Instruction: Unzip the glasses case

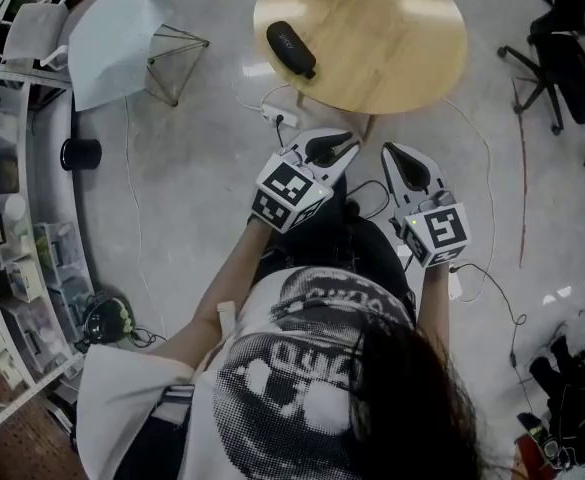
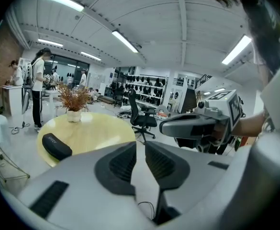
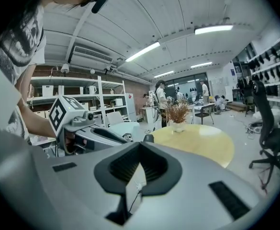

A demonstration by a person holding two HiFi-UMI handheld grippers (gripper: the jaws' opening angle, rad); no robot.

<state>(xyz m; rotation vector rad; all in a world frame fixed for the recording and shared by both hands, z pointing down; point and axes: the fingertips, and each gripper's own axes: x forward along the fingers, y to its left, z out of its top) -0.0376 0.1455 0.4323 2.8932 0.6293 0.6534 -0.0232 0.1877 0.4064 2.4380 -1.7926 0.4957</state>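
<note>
The black glasses case [image 1: 290,48] lies closed on the left part of the round wooden table [image 1: 392,48]; it also shows in the left gripper view [image 2: 56,146]. Both grippers hang in the air over the floor, short of the table's near edge and apart from the case. My left gripper [image 1: 340,146] points up and to the right toward the table, and its jaws [image 2: 140,147] stand a narrow gap apart with nothing between them. My right gripper [image 1: 392,156] is beside it, and its fingertips [image 3: 140,145] meet with nothing held.
A vase of dried plants [image 2: 73,115] stands at the table's far side. A white chair [image 1: 122,33] is left of the table, and a power strip [image 1: 280,116] with cables lies on the floor by it. Shelves [image 1: 12,218] line the left; a black office chair [image 1: 562,58] is at right.
</note>
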